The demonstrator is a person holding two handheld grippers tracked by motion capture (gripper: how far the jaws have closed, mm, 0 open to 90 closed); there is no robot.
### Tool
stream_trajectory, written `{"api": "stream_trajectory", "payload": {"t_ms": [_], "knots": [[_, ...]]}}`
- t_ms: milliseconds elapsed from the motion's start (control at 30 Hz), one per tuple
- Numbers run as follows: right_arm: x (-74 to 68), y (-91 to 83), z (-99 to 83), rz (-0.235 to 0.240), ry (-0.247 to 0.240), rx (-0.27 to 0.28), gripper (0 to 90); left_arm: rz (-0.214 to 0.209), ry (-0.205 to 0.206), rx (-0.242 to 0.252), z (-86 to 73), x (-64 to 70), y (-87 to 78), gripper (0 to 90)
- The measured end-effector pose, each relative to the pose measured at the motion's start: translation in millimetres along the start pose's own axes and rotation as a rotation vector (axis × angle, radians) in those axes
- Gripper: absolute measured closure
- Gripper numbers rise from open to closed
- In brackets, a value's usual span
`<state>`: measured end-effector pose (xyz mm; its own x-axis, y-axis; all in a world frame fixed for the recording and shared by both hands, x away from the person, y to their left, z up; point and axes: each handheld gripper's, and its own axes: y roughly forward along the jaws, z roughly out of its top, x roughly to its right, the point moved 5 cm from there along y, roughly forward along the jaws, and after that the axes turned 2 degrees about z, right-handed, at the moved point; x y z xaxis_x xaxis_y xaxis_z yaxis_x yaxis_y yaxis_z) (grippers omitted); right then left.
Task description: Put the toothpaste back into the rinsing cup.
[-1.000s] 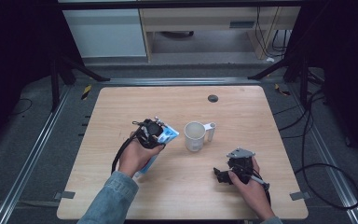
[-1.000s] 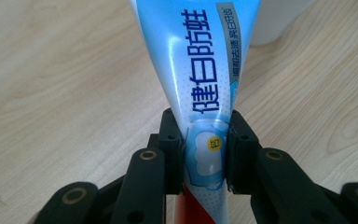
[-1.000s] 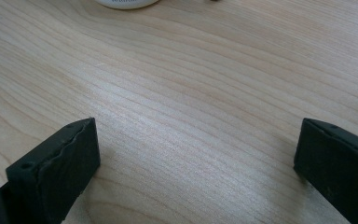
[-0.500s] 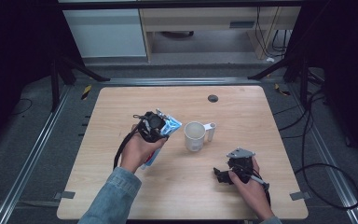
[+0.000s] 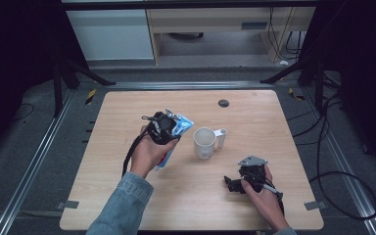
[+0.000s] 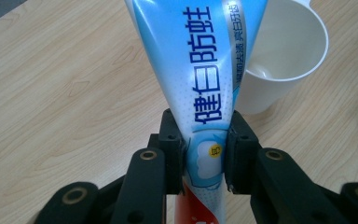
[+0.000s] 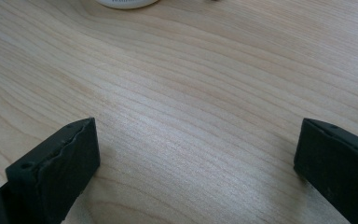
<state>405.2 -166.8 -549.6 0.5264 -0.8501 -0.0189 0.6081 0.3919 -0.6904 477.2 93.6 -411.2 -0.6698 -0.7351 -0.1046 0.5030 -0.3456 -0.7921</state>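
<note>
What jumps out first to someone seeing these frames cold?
The blue and white toothpaste tube clamped between the left gripper jaws, held just left of the white mug at the middle of the wooden table. Next, the right gripper resting low near the table's front right, its jaws spread wide over bare wood.

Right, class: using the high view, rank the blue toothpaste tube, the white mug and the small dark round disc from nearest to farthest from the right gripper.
1. White plastic mug: up and left of the right gripper, mid-table.
2. Blue-and-white toothpaste tube: farther left, held in the left gripper.
3. Small dark round disc: near the table's far edge.
</note>
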Motion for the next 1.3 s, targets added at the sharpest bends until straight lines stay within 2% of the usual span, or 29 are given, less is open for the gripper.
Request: {"api": "stream_trajectory", "payload": {"t_ms": [467,567,633,867,1300], "knots": [[-0.5,0.4,0.3,0.001,0.000,0.000,0.3,0.023,-0.001,0.070,14.7,-2.1,-10.7,71.9],[-0.4,0.4,0.3,0.002,-0.001,0.000,0.3,0.040,0.020,0.098,19.1,2.5,-14.7,72.0],[-0.5,0.3,0.3,0.003,-0.001,0.000,0.3,0.029,0.028,0.118,22.8,8.8,-17.0,72.0],[-0.6,0.6,0.4,-0.003,0.003,0.000,0.3,0.036,0.046,0.129,33.0,13.2,-19.0,72.1],[-0.7,1.3,1.1,-0.006,0.008,0.000,0.3,0.046,0.029,0.188,45.2,10.7,-23.2,72.2]]}}
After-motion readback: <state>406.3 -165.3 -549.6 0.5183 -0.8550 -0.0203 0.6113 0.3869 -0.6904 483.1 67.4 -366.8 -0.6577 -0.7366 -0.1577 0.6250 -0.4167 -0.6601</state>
